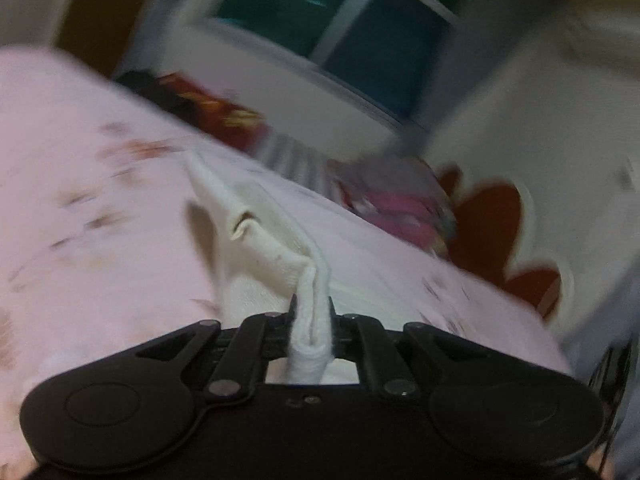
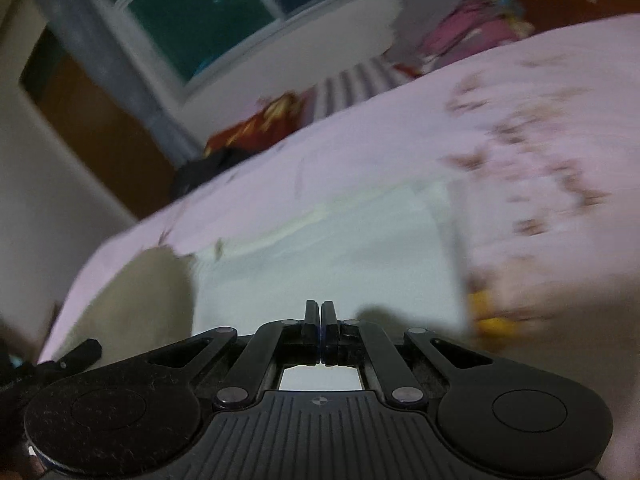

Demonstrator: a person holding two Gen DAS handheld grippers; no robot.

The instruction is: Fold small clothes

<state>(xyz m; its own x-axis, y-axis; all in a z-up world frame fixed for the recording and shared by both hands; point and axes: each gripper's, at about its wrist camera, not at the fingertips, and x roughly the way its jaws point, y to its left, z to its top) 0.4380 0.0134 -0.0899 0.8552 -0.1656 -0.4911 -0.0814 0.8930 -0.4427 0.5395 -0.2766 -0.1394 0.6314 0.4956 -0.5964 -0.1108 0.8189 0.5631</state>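
- Cloth, a small white garment (image 1: pixel 280 248), lies on the pink bed sheet (image 1: pixel 80 160); one bunched edge of it is pinched in the left gripper (image 1: pixel 312 320), whose jaws are clamped on a thick fold.
- In the right wrist view the same white garment (image 2: pixel 340 248) spreads flat in front of the right gripper (image 2: pixel 321 320), whose jaws are pressed together with nothing seen between them.
- Risk: with only one corner held, the lifted part may sag or twist, so the fold lands crooked.
- Risk: the wad in the left jaws is rolled, not flat; it could slip out under a pull, or leave a lumpy crease.
- Risk: both views are smeared, which suggests quick motion; haste could drag the garment across the sheet or rumple it toward the pile of clothes (image 1: pixel 396 204) at the far edge of the bed.
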